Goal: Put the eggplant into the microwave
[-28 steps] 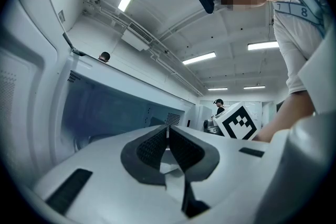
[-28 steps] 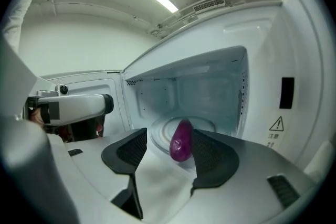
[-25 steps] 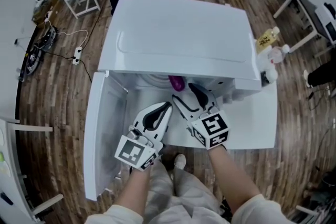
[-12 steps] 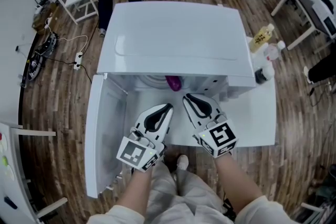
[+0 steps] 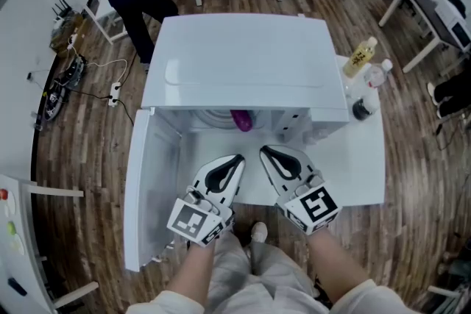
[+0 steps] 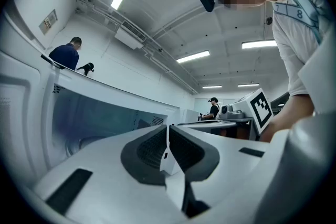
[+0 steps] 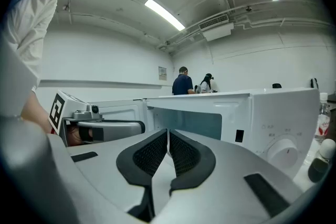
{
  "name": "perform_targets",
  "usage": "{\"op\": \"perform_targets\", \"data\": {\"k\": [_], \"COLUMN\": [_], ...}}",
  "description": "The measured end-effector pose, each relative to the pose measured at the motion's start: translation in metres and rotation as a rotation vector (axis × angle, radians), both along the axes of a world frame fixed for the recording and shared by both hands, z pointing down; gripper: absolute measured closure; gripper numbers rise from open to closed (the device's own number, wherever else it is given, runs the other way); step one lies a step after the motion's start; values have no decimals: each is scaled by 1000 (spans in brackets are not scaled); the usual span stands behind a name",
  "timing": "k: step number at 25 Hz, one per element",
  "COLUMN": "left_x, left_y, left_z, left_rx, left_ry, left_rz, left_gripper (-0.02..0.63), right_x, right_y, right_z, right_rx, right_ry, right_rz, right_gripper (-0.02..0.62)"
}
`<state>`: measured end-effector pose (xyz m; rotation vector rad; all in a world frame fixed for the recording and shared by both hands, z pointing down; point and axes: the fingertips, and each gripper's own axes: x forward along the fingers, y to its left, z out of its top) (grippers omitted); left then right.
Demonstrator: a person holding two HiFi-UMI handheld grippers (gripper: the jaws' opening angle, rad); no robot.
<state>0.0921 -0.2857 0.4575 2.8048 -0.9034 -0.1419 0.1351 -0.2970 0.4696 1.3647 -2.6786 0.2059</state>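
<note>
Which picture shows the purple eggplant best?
The head view: the eggplant shows as a purple end just inside the open microwave. Both gripper views look into the microwave's opening, but no eggplant shows there.

The left gripper (image 5: 237, 158) and right gripper (image 5: 264, 151) are white shells with dark ribbed pads (image 7: 151, 153) — each carries a black-and-white marker cube (image 5: 195, 220); behind the marker cube, pale sleeves (image 5: 171, 302).
</note>
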Motion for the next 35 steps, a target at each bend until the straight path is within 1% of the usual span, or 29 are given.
{"op": "perform_targets", "data": {"k": [4, 8, 17, 28, 35], "left_x": [6, 12, 13, 30, 44], "left_y": [11, 22, 46, 88, 105], "left_z": [-9, -16, -39, -62, -74], "left_rx": [10, 14, 32, 63, 93], "left_ry": [-2, -14, -18, -55, -60], "left_rz": [18, 37, 37, 94, 143], "left_gripper": [589, 589, 589, 589, 589], "right_x": [4, 12, 19, 31, 32], "right_y": [13, 25, 57, 107, 129], "right_z": [-12, -20, -52, -78, -81], "right_rx": [34, 43, 90, 106, 105], "right_ry": [-13, -19, -27, -74, -76], "right_rz": [-2, 8, -9, -37, -67], "right_gripper": [555, 555, 558, 563, 563]}}
